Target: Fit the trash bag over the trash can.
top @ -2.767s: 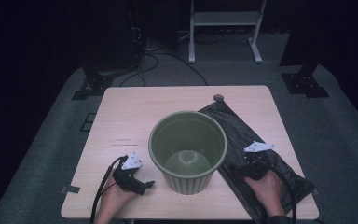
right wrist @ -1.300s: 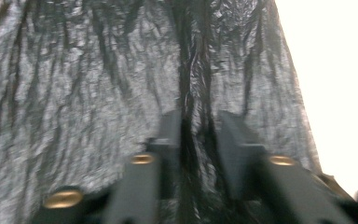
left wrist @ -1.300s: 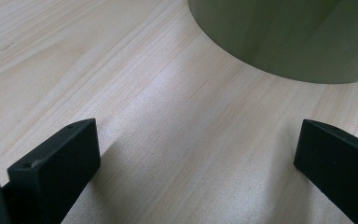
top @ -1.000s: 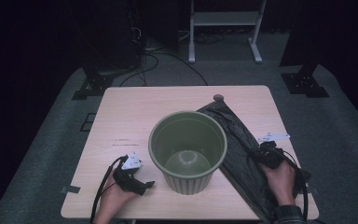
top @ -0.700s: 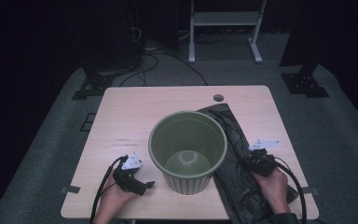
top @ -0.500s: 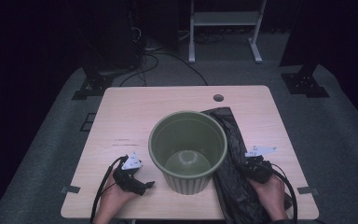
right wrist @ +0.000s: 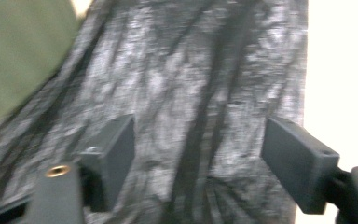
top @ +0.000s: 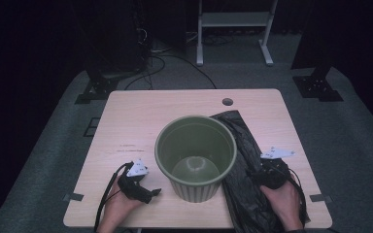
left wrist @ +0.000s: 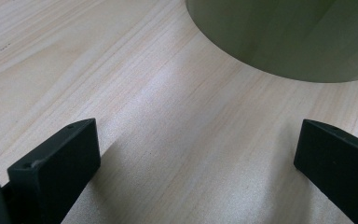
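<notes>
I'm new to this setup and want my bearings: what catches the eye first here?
A big green bin stands upright and empty at the middle of the wooden table. A crumpled black plastic bag lies against its right side, with the right gripper open over it. The left gripper rests open on the table left of the bin.

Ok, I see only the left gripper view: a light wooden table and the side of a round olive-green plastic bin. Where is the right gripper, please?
Observer: The right gripper is above a crumpled black plastic bag, which lies on the table to the right of the bin.
Operator: Does it hold the bag?
Observer: No. Its jaws have just been opening. In the right gripper view they stand wide apart, with the bag between them but not pressed.
Operator: And is something inside the bin?
Observer: No, the high view shows its bare bottom.
</notes>
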